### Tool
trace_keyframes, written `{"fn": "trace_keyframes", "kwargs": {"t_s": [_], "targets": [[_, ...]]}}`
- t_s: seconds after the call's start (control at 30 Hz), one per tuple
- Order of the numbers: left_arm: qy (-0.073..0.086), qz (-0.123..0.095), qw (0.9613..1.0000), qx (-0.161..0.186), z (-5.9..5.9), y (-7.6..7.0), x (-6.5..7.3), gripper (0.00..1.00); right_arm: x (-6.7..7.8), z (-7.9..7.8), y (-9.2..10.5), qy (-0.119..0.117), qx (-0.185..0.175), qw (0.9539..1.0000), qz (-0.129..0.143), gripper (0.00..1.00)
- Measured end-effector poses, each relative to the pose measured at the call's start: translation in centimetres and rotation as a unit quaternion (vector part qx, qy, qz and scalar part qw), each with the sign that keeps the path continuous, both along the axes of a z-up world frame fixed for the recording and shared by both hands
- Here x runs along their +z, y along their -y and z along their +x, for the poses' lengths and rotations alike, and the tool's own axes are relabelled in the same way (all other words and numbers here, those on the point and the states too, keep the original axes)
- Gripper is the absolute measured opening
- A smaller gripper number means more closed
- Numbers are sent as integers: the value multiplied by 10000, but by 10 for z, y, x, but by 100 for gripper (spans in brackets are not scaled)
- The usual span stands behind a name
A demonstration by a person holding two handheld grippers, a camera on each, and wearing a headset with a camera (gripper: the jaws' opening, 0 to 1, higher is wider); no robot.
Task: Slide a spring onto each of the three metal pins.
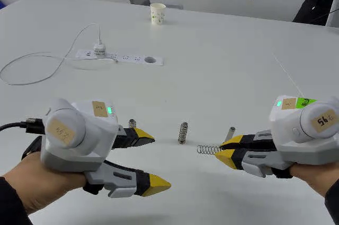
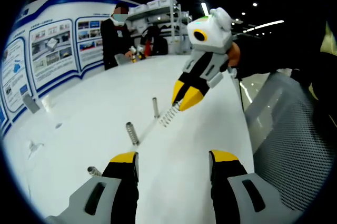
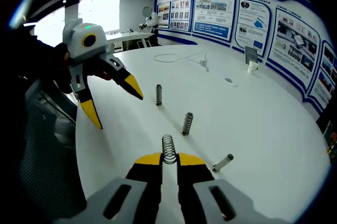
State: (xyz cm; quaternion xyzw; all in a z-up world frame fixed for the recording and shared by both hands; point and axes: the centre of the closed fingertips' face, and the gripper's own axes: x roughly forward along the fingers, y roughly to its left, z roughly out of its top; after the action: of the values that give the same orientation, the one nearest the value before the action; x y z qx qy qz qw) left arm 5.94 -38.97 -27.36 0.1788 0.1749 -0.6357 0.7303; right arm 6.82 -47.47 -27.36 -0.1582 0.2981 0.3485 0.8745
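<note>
right claw [image 1: 221, 149], lower right, is pinching a spring [image 1: 208, 150] just lower-left of the bare pin [image 1: 231, 132]; left claw [image 1: 161, 162], lower left, is hanging spread above the desk [image 1: 222, 66].

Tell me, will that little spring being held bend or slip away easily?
Probably bendy: the spring is a thin open wire coil, held by one end in the right hand-held gripper, so it may flex sideways. It looks light. Being round, it would likely roll if dropped on the smooth table.

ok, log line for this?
right gripper shut on coiled metal spring | left gripper open | bare metal pin pending | middle pin, leftmost pin sprung
</note>
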Motion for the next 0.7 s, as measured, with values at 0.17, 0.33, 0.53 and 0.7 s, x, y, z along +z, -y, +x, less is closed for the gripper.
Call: {"fn": "trace_keyframes", "kwargs": {"t_s": [0.17, 0.33, 0.53, 0.7], "targets": [[38, 0, 10000, -72, 1, 7, 0, 54, 3, -1, -10, -13, 132, 9999, 37, 11], [83, 1, 9999, -95, 3, 12, -1, 53, 5, -4, -19, -34, 266, 9996, 45, 11], [128, -10, 9998, -123, 2, 16, -3, 50, 8, -7, -28, -73, 418, 9991, 59, 11], [221, -3, 9996, -169, 1, 18, -3, 46, 10, -8, -36, -83, 531, 9985, 60, 11]]}}
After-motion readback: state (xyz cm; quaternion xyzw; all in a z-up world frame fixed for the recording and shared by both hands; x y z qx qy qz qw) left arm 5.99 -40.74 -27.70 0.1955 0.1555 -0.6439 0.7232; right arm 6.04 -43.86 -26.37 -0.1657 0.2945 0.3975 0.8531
